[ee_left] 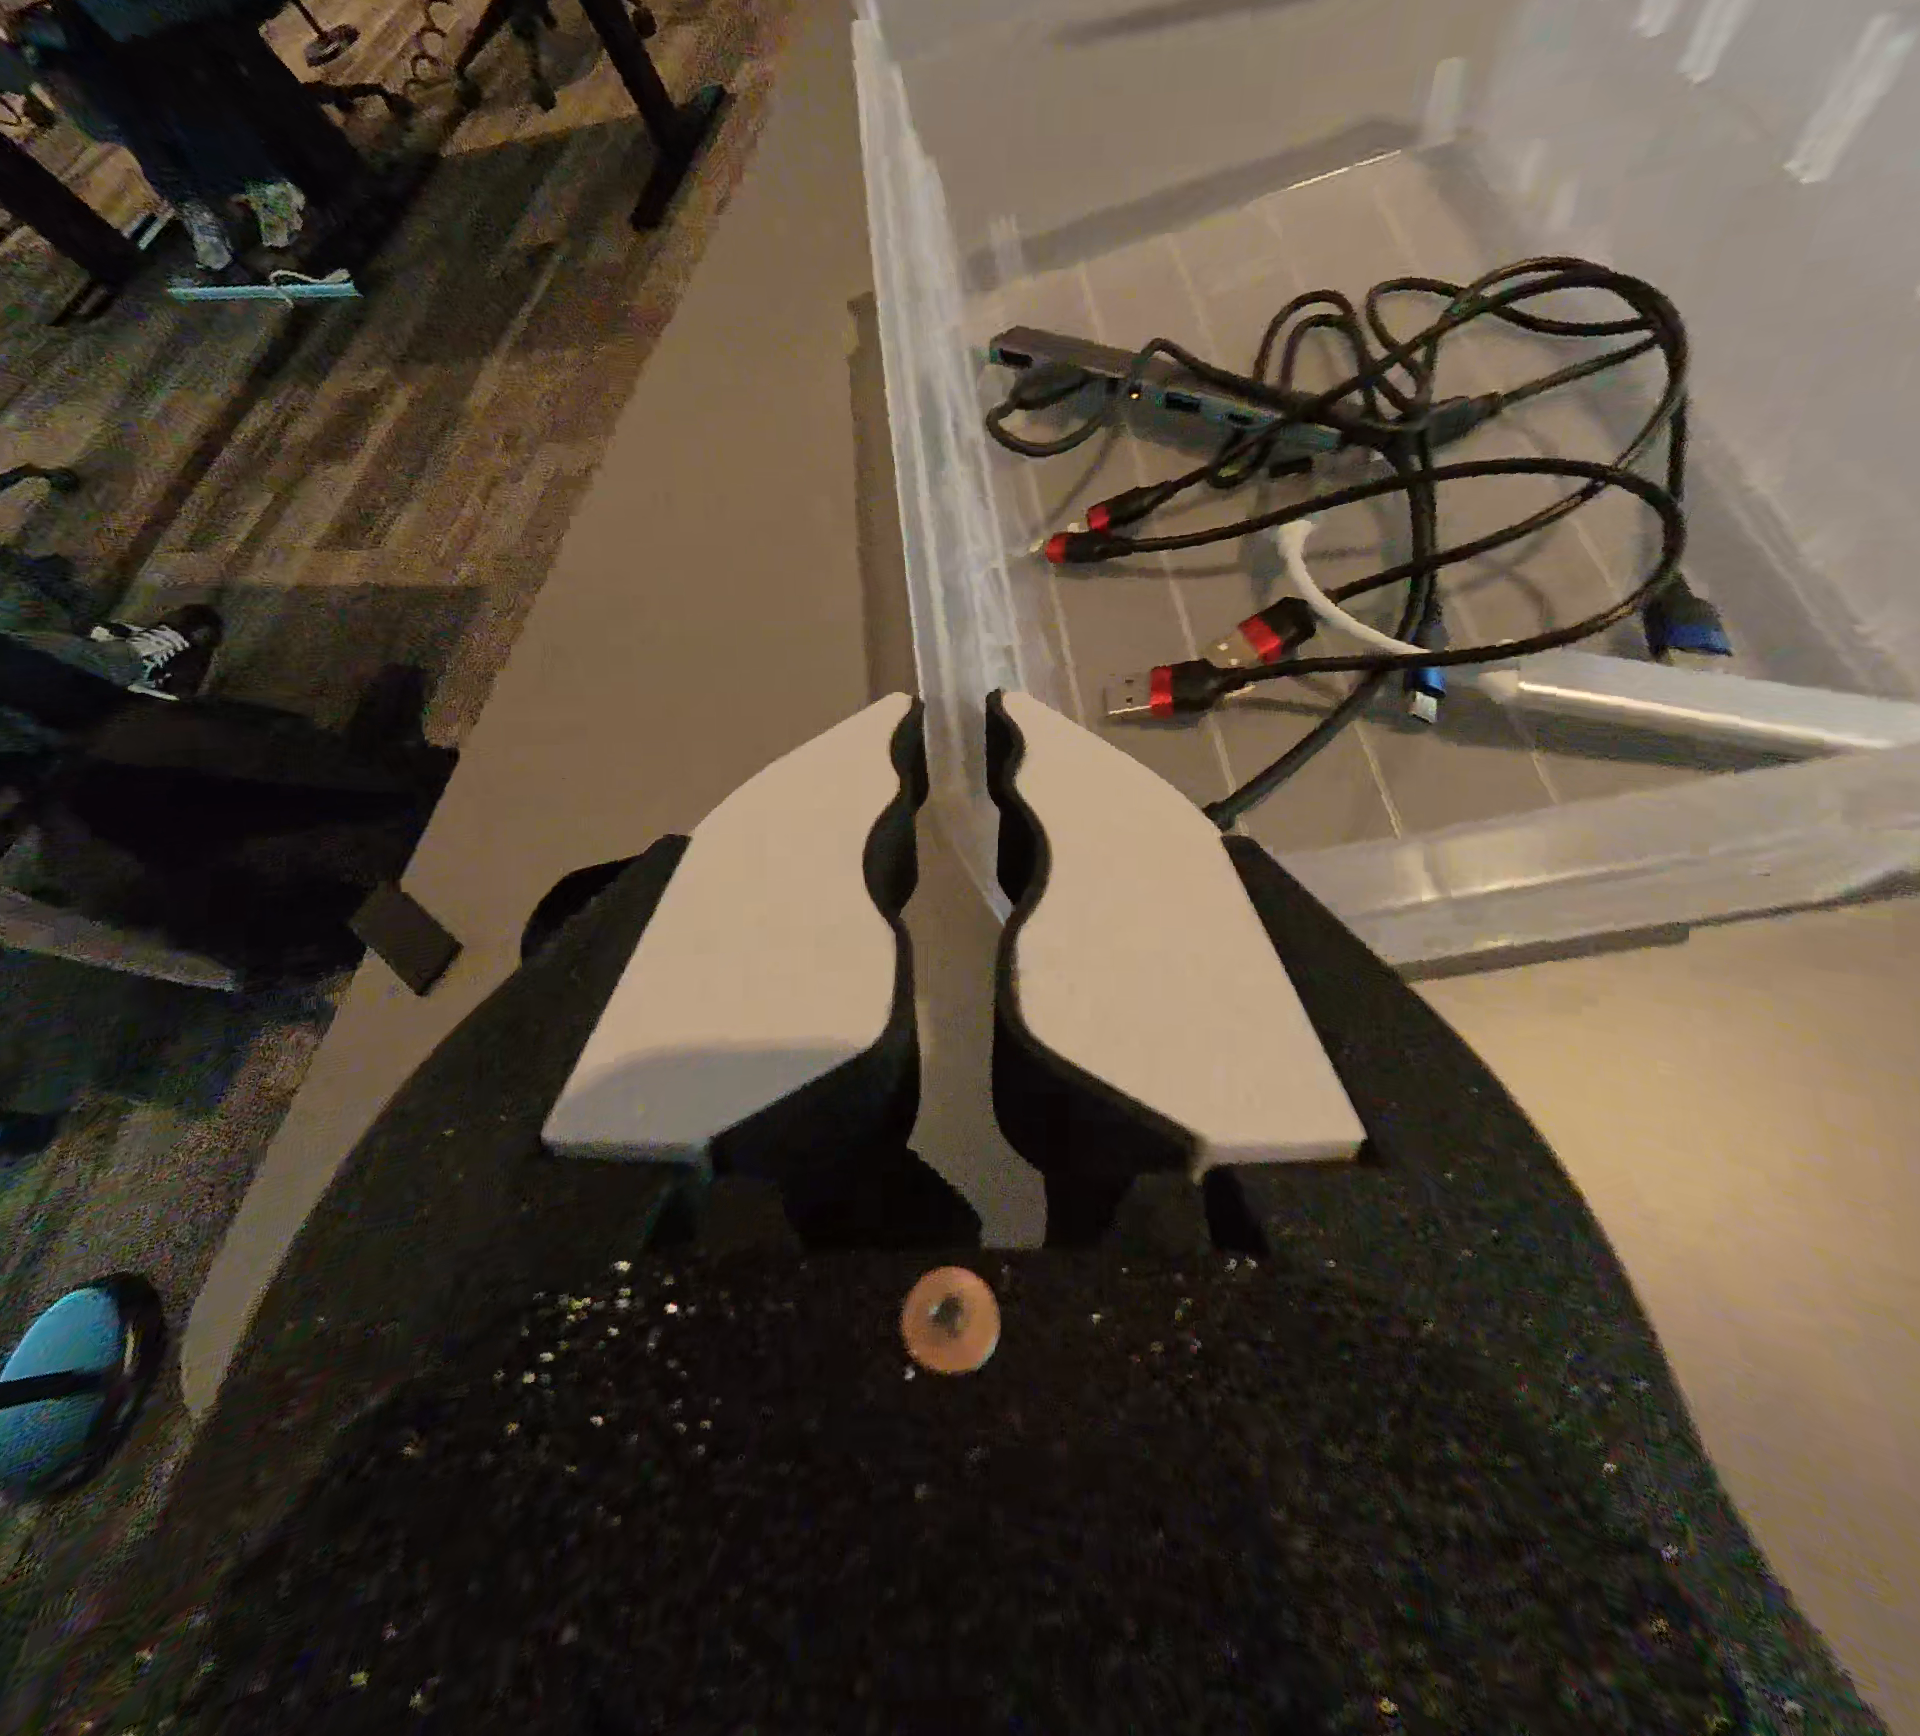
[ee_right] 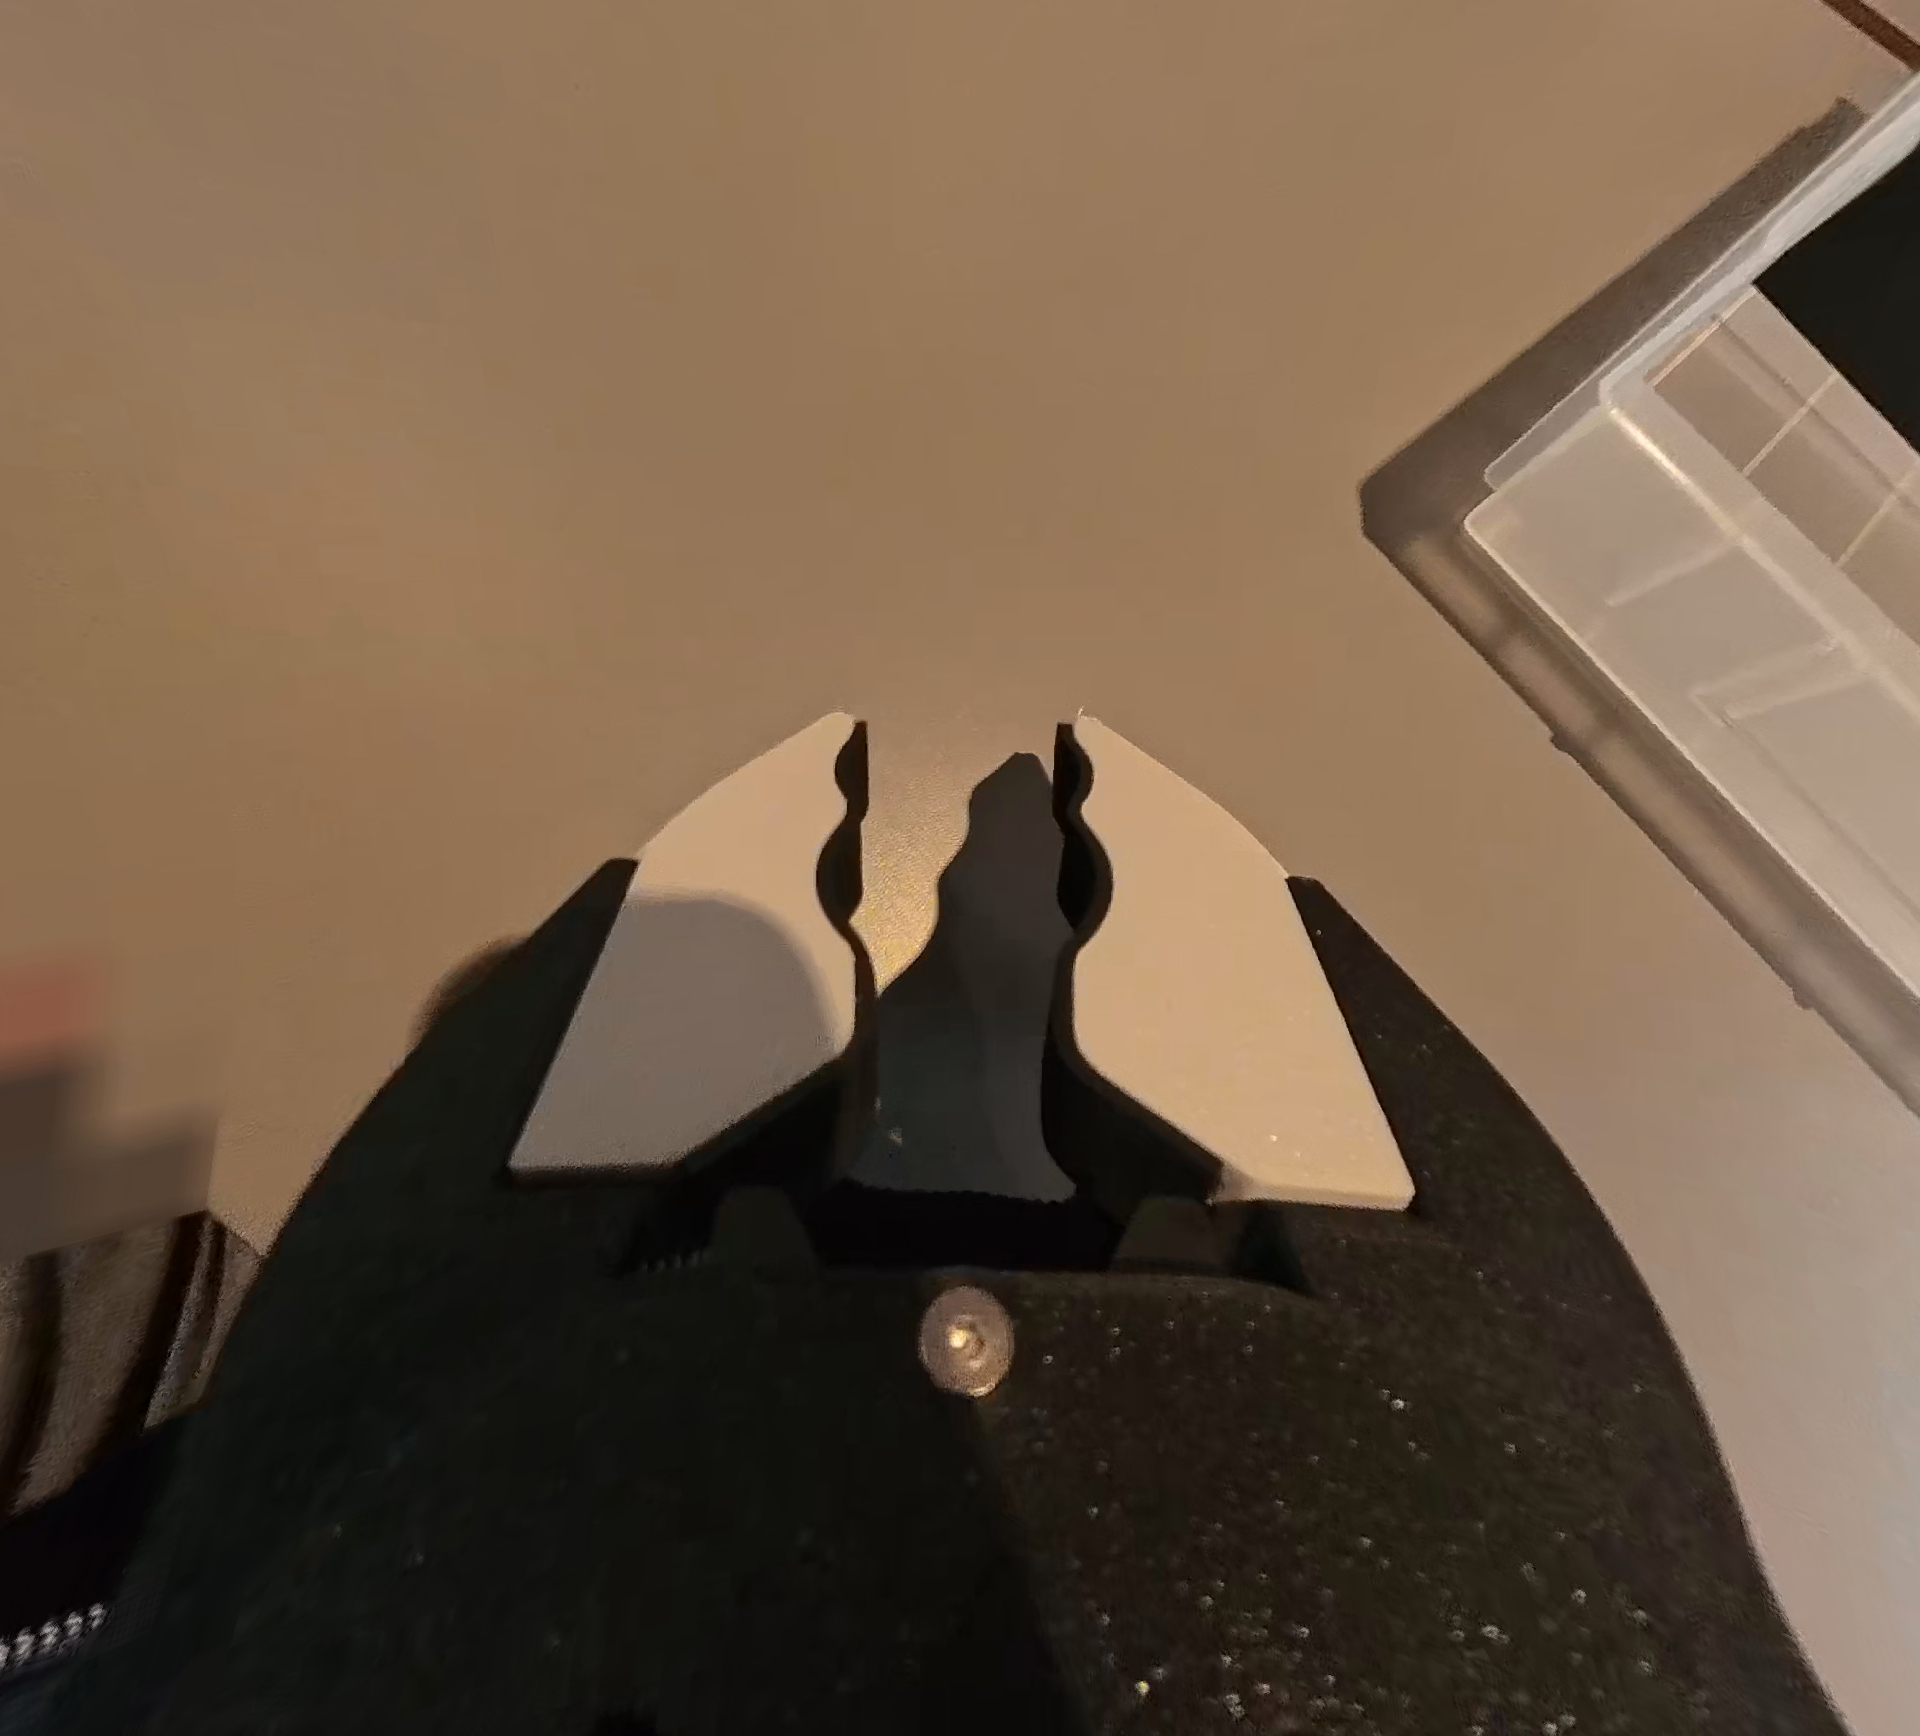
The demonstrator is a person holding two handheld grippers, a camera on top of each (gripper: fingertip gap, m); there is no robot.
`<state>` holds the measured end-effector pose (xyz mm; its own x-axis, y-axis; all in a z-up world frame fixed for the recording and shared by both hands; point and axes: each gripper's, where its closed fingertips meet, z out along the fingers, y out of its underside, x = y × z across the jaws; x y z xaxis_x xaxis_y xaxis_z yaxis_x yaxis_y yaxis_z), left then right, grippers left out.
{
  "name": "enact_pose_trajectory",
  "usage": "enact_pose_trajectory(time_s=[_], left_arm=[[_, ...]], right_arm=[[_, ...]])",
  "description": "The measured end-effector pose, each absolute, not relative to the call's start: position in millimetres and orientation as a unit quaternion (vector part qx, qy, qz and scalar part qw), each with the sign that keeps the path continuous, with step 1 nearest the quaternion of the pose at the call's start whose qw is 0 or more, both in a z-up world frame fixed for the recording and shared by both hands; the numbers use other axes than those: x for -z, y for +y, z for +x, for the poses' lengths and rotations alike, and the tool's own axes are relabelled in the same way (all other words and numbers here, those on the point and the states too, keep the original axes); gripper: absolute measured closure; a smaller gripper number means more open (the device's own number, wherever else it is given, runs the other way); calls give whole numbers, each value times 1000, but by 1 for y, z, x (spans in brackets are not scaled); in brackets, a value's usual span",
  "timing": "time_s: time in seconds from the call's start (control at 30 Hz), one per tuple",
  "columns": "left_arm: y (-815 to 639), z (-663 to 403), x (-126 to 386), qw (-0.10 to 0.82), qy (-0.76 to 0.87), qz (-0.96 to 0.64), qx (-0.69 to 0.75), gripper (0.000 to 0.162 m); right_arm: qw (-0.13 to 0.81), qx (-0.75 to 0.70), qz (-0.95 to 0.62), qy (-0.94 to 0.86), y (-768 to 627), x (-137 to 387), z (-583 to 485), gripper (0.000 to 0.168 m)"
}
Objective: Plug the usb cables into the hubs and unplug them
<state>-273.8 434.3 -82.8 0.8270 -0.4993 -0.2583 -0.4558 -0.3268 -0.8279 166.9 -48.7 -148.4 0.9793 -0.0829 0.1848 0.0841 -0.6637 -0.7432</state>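
Observation:
A clear plastic bin (ee_left: 914,336) stands on the beige table (ee_left: 675,543). In it lie a grey USB hub (ee_left: 1070,356), tangled black cables (ee_left: 1455,398) with red-collared USB plugs (ee_left: 1174,680) and blue plugs (ee_left: 1688,626), and a short white cable (ee_left: 1320,585) leading to a pale silver bar (ee_left: 1683,704). My left gripper (ee_left: 954,710) is at the bin's near left corner. Its jaws stand a narrow gap apart, and the bin wall shows in that gap; I cannot tell whether they pinch it. My right gripper (ee_right: 961,730) is open and empty, low over bare table (ee_right: 727,232).
The table's left edge drops to a patterned floor (ee_left: 364,439) with dark desk legs (ee_left: 623,24) and people's shoes (ee_left: 156,647). In the right wrist view the bin's corner (ee_right: 1662,543) sits on a grey lid (ee_right: 1455,543) at the right. A zippered sleeve (ee_right: 62,1634) shows at lower left. The grippers' ends are close to 65 cm from one another. The grey lid (ee_right: 1455,543) lies around 12 cm away from my right fingertips.

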Motion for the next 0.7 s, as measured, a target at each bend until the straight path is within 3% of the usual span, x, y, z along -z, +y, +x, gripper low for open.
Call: enact_pose_trajectory(time_s=[0.57, 0.7], left_arm=[[547, -302, 82, 488, 254, -835, 3, 145], [532, -303, 48, 584, 221, -781, 1, 144]], right_arm=[[394, 104, -913, -6, -48, 154, 166, 134], [413, 104, -905, -1, -48, 148, 168, 132]])
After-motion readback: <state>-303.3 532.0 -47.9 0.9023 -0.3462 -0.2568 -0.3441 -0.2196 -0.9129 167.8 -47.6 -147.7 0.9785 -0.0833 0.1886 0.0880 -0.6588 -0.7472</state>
